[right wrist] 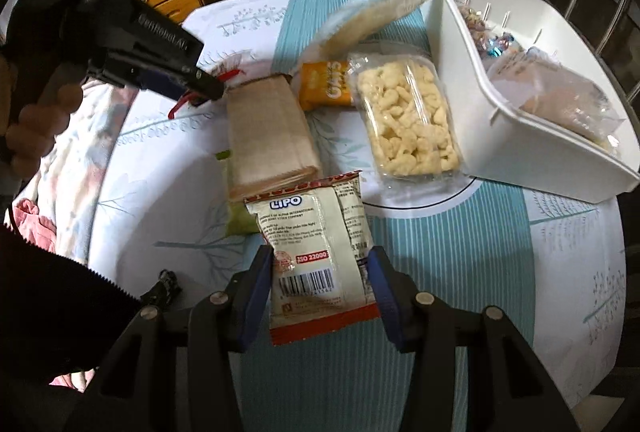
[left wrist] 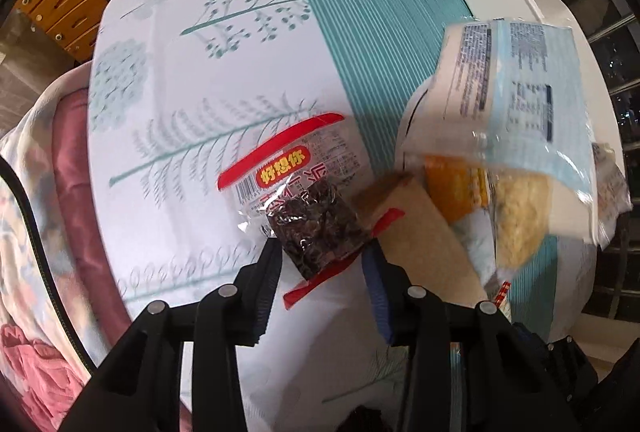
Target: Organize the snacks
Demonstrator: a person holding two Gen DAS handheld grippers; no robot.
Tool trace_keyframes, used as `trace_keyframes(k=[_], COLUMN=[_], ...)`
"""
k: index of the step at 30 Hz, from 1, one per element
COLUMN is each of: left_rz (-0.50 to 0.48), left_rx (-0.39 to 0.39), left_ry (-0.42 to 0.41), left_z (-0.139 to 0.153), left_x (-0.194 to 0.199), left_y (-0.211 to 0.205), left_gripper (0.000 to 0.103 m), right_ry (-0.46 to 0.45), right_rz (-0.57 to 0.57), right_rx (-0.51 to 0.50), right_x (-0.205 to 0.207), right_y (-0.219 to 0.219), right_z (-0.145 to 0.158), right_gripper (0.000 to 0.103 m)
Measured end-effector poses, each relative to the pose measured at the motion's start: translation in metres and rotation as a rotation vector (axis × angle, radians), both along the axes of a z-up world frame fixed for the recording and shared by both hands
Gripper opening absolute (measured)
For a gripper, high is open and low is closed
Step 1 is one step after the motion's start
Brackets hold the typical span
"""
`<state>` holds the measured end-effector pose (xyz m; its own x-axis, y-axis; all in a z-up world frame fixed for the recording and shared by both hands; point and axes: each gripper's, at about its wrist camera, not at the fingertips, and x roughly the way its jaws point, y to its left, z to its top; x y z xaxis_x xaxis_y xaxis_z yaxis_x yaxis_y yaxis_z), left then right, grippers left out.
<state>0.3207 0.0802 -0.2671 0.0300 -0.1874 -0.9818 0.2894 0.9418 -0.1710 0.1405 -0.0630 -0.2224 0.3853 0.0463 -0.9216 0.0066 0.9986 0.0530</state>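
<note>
We find the red-edged packet of dark dried fruit (left wrist: 304,216) pinched between the pads of the left hand-held gripper (left wrist: 326,256), its clear lower end caught between the fingers and the printed top reaching away from them over the table (left wrist: 240,52). The Lipo packet (right wrist: 316,252) sits between the fingers of the right hand-held gripper (right wrist: 320,264), both blue pads pressed against its edges, barcode end nearest the camera.

Just beyond the right hand-held gripper lies a tan wrapped block (right wrist: 268,136), with a green packet (right wrist: 236,216) showing beneath its near corner. Further out and to the right we note an orange packet (right wrist: 326,88) and a clear tray of pale puffed pieces (right wrist: 406,120). A light-blue bag (right wrist: 376,12) leans above them, its top at the rim of the white bin (right wrist: 520,152), which stands to the far right and already contains several wrapped items. From the right wrist view, the left hand-held gripper appears to the far left, pointing down at the table beside the tan block. The table carries a leaf-printed cloth with a teal striped band.
</note>
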Motion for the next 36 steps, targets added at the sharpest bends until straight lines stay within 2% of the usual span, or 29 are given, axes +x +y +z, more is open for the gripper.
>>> trace_keyframes(k=[2, 4, 5, 8, 10, 14, 16, 18, 20, 21, 23, 26, 30, 33, 36], left_rz=[-0.001, -0.006, -0.003, 0.014, 0.022, 0.085, 0.128, 0.171, 0.202, 0.216, 0.252, 0.287, 0.405, 0.494, 0.578], left_rx=[-0.012, -0.021, -0.033, -0.081, -0.083, -0.104, -0.114, -0.135, -0.154, -0.159, -0.158, -0.158, -0.183, -0.157, -0.169], left_ry=[0.004, 0.006, 0.011, 0.030, 0.026, 0.040, 0.055, 0.064, 0.058, 0.057, 0.054, 0.059, 0.130, 0.159, 0.190], left_z=[0.006, 0.015, 0.019, 0.030, 0.035, 0.042, 0.039, 0.040, 0.043, 0.043, 0.044, 0.039, 0.017, 0.004, -0.007], left_x=[-0.012, -0.021, -0.026, -0.041, -0.049, -0.044, -0.038, -0.040, -0.040, -0.039, -0.036, -0.023, -0.004, 0.005, 0.011], left_y=[0.009, 0.022, 0.027, 0.043, 0.050, 0.068, 0.077, 0.086, 0.092, 0.092, 0.092, 0.082, 0.073, 0.069, 0.064], left_gripper=[0.038, 0.022, 0.008, 0.008, 0.008, 0.008, 0.014, 0.031, 0.038, 0.054, 0.070, 0.070, 0.070, 0.070, 0.070], right_ry=[-0.018, -0.035, -0.041, -0.065, -0.078, -0.090, -0.091, -0.093, -0.103, -0.107, -0.115, -0.118, -0.116, -0.104, -0.086], right_rz=[0.002, 0.005, 0.009, 0.031, 0.044, 0.055, 0.055, 0.055, 0.053, 0.051, 0.047, 0.036, 0.025, 0.014, 0.000], right_rx=[0.007, 0.018, 0.023, 0.026, 0.027, 0.053, 0.075, 0.097, 0.111, 0.113, 0.118, 0.127, 0.137, 0.145, 0.154], right_x=[-0.002, -0.002, 0.000, 0.004, 0.008, 0.014, 0.016, 0.017, 0.018, 0.018, 0.018, 0.018, 0.015, 0.013, 0.013], right_y=[0.005, 0.008, 0.010, 0.016, 0.021, 0.021, 0.017, 0.013, 0.007, 0.004, -0.004, -0.016, -0.034, -0.050, -0.067], right_z=[0.010, 0.020, 0.023, 0.032, 0.035, 0.040, 0.043, 0.047, 0.052, 0.054, 0.059, 0.065, 0.072, 0.075, 0.078], right_gripper=[0.049, 0.049, 0.049, 0.049, 0.049, 0.049, 0.049, 0.049, 0.049, 0.049, 0.049, 0.049, 0.049, 0.049, 0.049])
